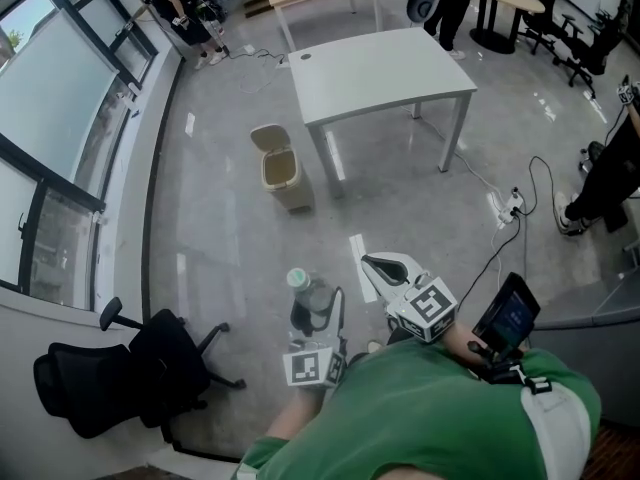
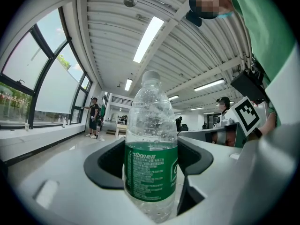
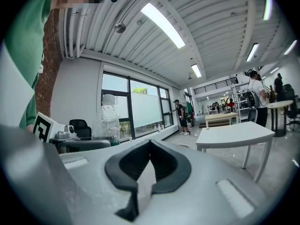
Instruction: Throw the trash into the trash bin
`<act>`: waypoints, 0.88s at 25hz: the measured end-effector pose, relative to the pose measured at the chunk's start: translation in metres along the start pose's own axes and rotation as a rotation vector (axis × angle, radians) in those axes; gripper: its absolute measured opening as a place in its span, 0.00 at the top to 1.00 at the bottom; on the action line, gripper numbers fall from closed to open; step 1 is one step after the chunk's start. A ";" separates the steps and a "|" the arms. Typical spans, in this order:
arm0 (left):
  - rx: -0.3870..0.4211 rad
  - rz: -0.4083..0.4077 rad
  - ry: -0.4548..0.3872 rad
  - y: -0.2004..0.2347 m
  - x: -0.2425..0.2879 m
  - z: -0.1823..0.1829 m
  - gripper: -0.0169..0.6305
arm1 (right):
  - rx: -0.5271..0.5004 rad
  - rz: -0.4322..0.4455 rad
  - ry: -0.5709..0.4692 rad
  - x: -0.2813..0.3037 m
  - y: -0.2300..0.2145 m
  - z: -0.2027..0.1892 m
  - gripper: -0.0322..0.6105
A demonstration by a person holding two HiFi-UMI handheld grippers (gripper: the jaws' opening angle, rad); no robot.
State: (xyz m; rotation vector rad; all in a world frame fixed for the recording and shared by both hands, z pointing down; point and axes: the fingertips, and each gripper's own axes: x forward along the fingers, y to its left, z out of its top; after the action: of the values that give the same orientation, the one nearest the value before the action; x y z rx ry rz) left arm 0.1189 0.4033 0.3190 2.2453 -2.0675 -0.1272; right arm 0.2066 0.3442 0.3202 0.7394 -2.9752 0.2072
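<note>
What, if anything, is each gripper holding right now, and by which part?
The left gripper holds a clear plastic bottle upright by its green-labelled middle. The right gripper has its jaws together at the tips; whether anything thin is pinched there cannot be told.

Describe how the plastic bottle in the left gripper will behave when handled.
The plastic bottle looks clear and nearly empty, so it is probably light for its size. Its thin walls would likely dent under a hard squeeze. Its round body may roll if laid down, and being tall and narrow, it could tip easily when stood.
</note>
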 end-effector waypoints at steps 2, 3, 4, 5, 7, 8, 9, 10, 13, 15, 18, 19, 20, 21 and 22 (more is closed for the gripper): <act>0.001 0.009 0.008 0.005 0.011 -0.002 0.47 | 0.003 0.005 0.002 0.008 -0.009 0.001 0.95; -0.001 0.014 0.009 0.008 0.017 -0.002 0.47 | 0.005 0.008 0.005 0.013 -0.014 0.001 0.95; -0.004 0.019 0.011 0.010 0.024 -0.002 0.47 | 0.008 0.011 0.008 0.017 -0.019 0.001 0.95; -0.006 0.024 0.013 0.012 0.031 -0.003 0.47 | 0.011 0.014 0.012 0.022 -0.025 0.000 0.95; -0.009 0.037 0.023 0.017 0.044 -0.004 0.47 | 0.016 0.022 0.017 0.032 -0.037 0.000 0.95; -0.010 0.047 0.033 0.019 0.051 -0.005 0.47 | 0.018 0.027 0.017 0.037 -0.042 0.000 0.95; -0.009 0.054 0.040 0.022 0.059 -0.006 0.47 | 0.020 0.032 0.015 0.043 -0.048 0.001 0.95; -0.005 0.057 0.042 0.025 0.066 -0.007 0.47 | 0.023 0.037 0.012 0.049 -0.054 0.003 0.95; 0.007 0.073 0.053 0.031 0.093 -0.005 0.47 | 0.032 0.049 0.004 0.065 -0.076 0.008 0.95; 0.015 0.095 0.067 0.035 0.110 -0.001 0.47 | 0.039 0.056 0.001 0.075 -0.090 0.011 0.95; 0.035 0.105 0.058 0.039 0.133 0.001 0.47 | 0.047 0.077 -0.002 0.089 -0.109 0.014 0.95; 0.038 0.112 0.059 0.040 0.140 0.001 0.47 | 0.050 0.087 -0.004 0.093 -0.115 0.014 0.95; 0.038 0.123 0.062 0.040 0.146 0.001 0.47 | 0.053 0.096 -0.006 0.097 -0.121 0.015 0.95; 0.039 0.133 0.063 0.041 0.152 0.001 0.47 | 0.056 0.105 -0.006 0.100 -0.126 0.014 0.95; 0.041 0.141 0.061 0.041 0.158 0.001 0.47 | 0.057 0.113 -0.006 0.103 -0.131 0.014 0.95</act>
State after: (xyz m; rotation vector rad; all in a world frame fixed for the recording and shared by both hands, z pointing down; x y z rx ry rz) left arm 0.0912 0.2425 0.3230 2.0880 -2.2067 -0.0066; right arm 0.1769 0.1795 0.3312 0.5778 -3.0306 0.2983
